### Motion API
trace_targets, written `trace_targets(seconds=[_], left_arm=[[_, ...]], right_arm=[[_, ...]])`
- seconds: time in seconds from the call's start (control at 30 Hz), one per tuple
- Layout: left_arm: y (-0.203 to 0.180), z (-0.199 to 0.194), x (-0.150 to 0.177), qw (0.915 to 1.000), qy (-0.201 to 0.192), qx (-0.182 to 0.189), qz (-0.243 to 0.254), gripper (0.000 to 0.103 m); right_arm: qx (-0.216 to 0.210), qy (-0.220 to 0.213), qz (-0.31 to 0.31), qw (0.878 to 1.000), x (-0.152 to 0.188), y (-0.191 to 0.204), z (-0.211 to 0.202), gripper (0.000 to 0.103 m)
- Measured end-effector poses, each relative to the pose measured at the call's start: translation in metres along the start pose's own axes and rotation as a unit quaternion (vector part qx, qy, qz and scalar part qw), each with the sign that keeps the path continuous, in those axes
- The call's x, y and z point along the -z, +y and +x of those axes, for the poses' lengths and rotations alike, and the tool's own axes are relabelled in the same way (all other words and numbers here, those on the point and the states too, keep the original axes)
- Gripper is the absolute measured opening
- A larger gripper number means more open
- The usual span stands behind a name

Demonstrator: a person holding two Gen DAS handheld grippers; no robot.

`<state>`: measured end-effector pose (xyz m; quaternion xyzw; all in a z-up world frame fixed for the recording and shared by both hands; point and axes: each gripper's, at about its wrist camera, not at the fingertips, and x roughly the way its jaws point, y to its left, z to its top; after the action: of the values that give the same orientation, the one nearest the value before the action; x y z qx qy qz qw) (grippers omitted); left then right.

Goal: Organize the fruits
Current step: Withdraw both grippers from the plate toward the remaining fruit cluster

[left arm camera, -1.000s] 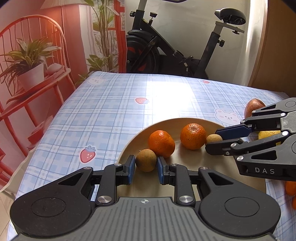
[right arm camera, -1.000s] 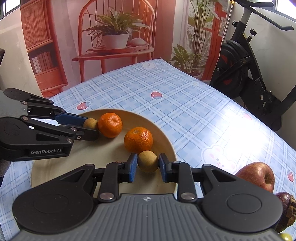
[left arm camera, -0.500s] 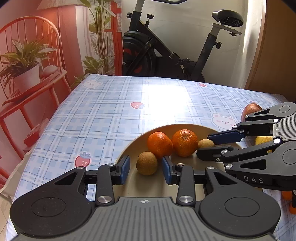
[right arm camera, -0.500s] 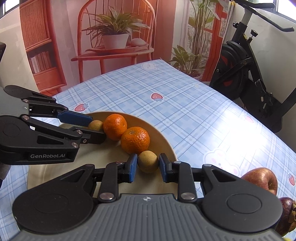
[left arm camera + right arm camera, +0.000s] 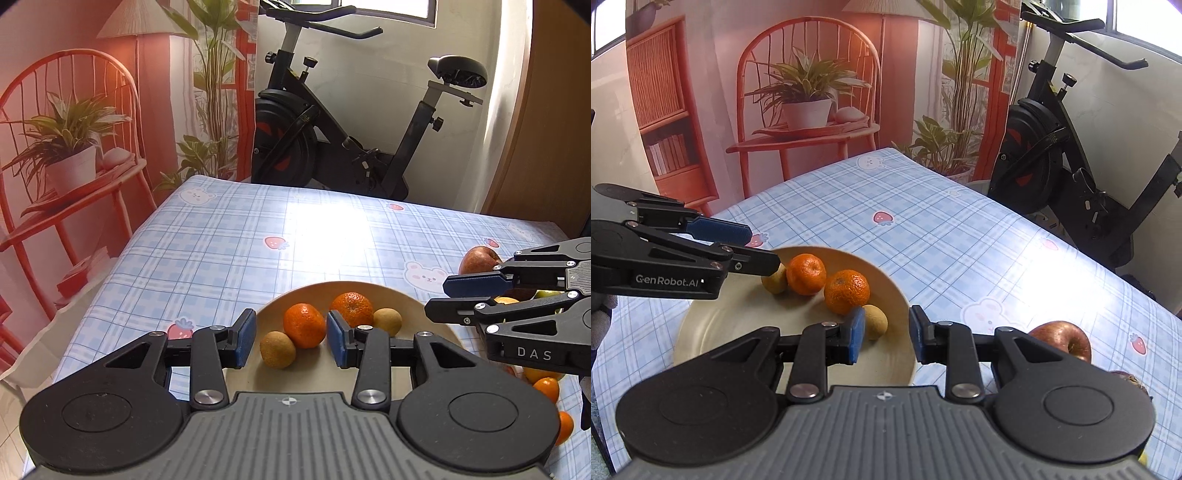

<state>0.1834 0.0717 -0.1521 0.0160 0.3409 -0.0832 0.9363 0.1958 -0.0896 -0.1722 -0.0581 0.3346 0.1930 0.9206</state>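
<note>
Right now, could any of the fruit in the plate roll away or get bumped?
Maybe. The right gripper is open, one finger close beside a small brown fruit near the plate rim; a nudge might roll it out. The open left gripper could knock the orange when it moves.

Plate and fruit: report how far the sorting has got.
Done: two oranges and two small brown fruits lie on the plate. In hand: nothing; both grippers have open jaws. Left: the apple and other fruit on the tablecloth.
</note>
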Motion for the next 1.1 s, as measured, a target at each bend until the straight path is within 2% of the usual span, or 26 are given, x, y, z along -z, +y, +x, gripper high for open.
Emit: trace_targets(seconds=[0.3,0.6,0.8,1.1], left_arm=[[-0.035,-0.023,0.002,0.9993,-0.011,0.029,-0.022,0.044],[-0.097,-0.033,0.024,0.9952,-0.007,0.097,-0.006,0.044],[-0.114,-0.036,0.04,0.9931,0.004,0.117,-0.006,0.044],[-0.114,-0.046,0.053,0.9935,0.006,0.113,0.005,0.044]], right_arm=[[0.026,-0.042,0.088,0.995,0.031,-0.037,-0.073,0.029],[0.077,-0.052,0.146,0.985,0.088,-0.061,-0.134,0.029],[0.072,-0.043,0.179,0.98,0.12,-0.057,-0.155,0.029],[0.056,-0.028,0.178,0.982,0.135,-0.034,-0.143,0.029]])
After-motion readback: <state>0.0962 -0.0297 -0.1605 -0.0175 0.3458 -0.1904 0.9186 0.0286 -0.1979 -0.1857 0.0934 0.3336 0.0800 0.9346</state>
